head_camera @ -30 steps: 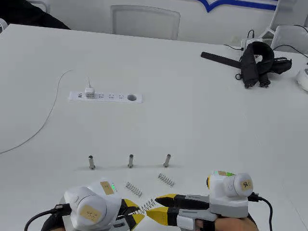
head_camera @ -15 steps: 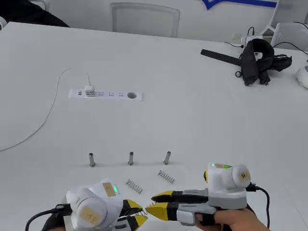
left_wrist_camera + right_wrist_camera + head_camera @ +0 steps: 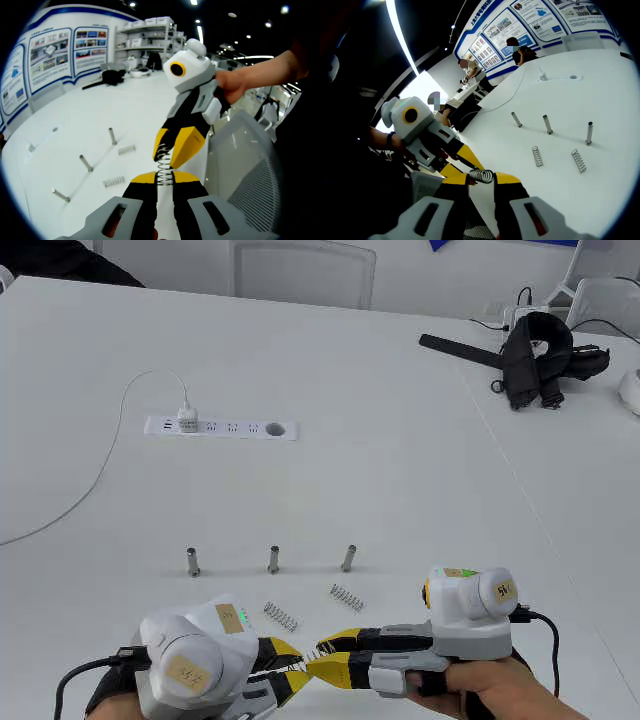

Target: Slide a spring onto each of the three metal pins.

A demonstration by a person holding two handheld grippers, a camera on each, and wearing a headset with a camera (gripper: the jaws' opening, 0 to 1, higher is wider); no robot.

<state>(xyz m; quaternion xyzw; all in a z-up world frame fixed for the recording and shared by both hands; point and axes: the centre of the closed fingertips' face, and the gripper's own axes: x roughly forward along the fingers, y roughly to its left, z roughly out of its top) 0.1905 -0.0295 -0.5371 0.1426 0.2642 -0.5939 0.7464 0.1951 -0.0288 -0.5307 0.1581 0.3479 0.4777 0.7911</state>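
Three short metal pins (image 3: 193, 561) (image 3: 273, 559) (image 3: 348, 558) stand bare in a row on the white table (image 3: 400, 470). Two springs (image 3: 281, 616) (image 3: 346, 597) lie flat just in front of them. A third spring (image 3: 316, 650) is up in the air between both grippers. My left gripper (image 3: 290, 665) is shut on one end of it (image 3: 162, 165). Tip to tip with it, my right gripper (image 3: 322, 658) closes around the other end (image 3: 482, 175). In the right gripper view the pins (image 3: 547, 124) and the loose springs (image 3: 537, 155) lie ahead.
A white power strip (image 3: 220, 427) with a plug and a cable lies beyond the pins. A black strap and headset (image 3: 540, 355) rest at the far right. A chair (image 3: 300, 270) stands at the far edge. The table's near edge is beneath the grippers.
The two grippers have come together, and the right gripper's tips now sit over the free end of the spring that the left one holds. The pins and loose springs have not moved.
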